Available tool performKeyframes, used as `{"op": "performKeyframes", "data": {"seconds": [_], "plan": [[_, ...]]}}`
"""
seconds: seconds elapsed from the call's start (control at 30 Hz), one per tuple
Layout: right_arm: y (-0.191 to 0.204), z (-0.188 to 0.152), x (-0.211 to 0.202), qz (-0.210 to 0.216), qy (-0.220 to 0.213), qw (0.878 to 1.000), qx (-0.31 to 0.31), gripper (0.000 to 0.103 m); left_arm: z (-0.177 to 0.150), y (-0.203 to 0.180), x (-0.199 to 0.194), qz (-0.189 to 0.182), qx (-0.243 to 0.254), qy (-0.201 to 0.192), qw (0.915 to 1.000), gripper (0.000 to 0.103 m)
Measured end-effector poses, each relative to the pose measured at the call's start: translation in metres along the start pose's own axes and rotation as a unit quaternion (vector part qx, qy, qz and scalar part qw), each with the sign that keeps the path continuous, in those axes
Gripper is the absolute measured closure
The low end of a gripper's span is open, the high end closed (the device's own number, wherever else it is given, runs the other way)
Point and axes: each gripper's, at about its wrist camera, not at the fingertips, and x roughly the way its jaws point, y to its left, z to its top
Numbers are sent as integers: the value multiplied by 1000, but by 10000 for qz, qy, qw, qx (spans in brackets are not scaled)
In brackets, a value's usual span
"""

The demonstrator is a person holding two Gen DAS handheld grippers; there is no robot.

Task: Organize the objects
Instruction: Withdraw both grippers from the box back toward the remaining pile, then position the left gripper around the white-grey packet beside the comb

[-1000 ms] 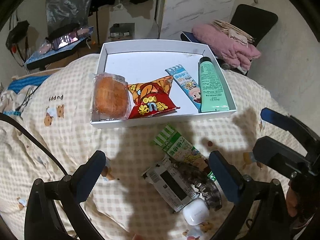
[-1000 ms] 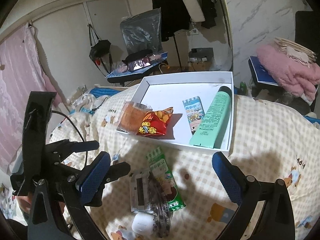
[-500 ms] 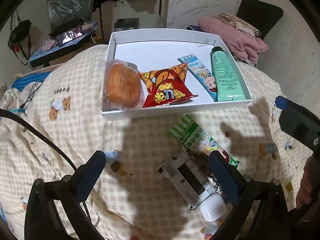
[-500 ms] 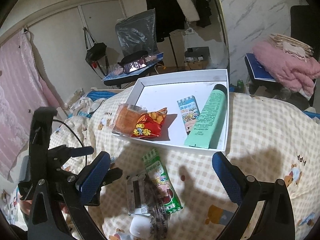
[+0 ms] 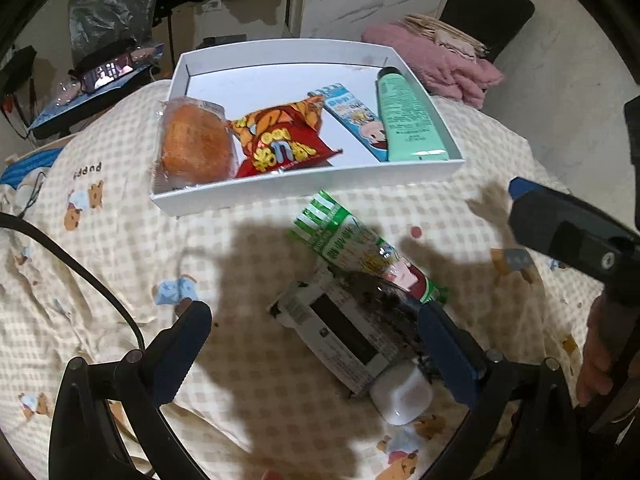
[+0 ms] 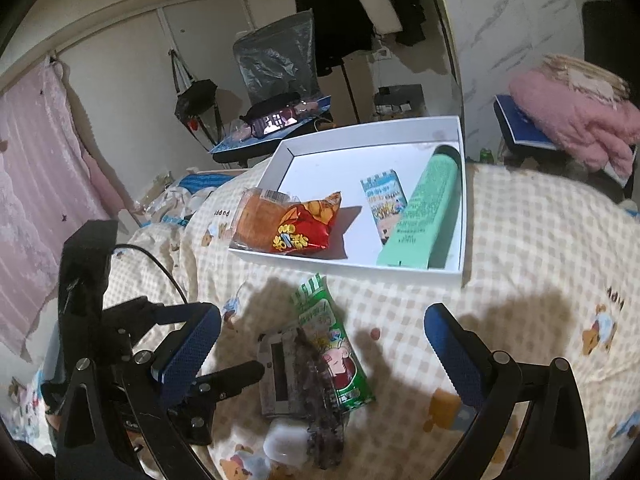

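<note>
A white box (image 5: 312, 184) (image 6: 462, 200) on the checked cloth holds a wrapped bun (image 5: 194, 146) (image 6: 256, 220), a red snack bag (image 5: 280, 144) (image 6: 308, 228), a blue tube (image 5: 356, 120) (image 6: 384, 200) and a mint-green tube (image 5: 408, 120) (image 6: 424, 212). In front of the box lie a green snack packet (image 5: 360, 248) (image 6: 332, 344), a white and black pack (image 5: 344, 340) (image 6: 276, 372), a dark hair claw (image 5: 388, 292) (image 6: 320, 412) and a white earbud case (image 5: 402, 394) (image 6: 284, 444). My left gripper (image 5: 316, 344) hangs open over this pile. My right gripper (image 6: 324, 344) is open above it too.
A pink blanket (image 5: 432, 60) (image 6: 580, 120) lies on a chair behind the box. A phone (image 5: 108, 74) (image 6: 276, 122) rests on a blue surface at the back left. A black cable (image 5: 80, 272) crosses the cloth on the left.
The left gripper has shifted left and slightly back, so the pile now sits toward its right finger. The right gripper has lowered a little toward the pile. Both stay open.
</note>
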Motion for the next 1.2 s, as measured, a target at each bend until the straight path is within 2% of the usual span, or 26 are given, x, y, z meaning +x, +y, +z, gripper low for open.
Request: {"op": "performKeyframes", "data": {"seconds": [0.27,0.37,0.5,0.7,0.87,1.03,1.1,1.2], "plan": [[16,-23,-3,52,17,9998,-195,1,-18,-6,4,301,290,52,9991,0],[25,-32,-7,118,-33,9990,-425,1,-24,-4,6,186,244,74,9995,0],[34,-42,-8,142,-72,9976,-667,1,-29,-2,2,66,119,-88,9999,0],[29,-52,-10,116,-73,9978,-648,1,-40,4,-5,-362,-137,-357,9986,0],[32,-57,-10,-20,-66,9968,-802,1,-44,6,0,-431,-274,-322,9982,0],[30,-59,-4,-109,-132,9971,-741,1,-46,12,2,-537,-444,-454,9965,0],[30,-60,-2,-105,-184,9971,-728,1,-46,13,7,-546,-489,-345,9967,0],[31,-61,3,-159,-262,9969,-720,1,-45,12,21,-507,-493,22,9975,0]]}}
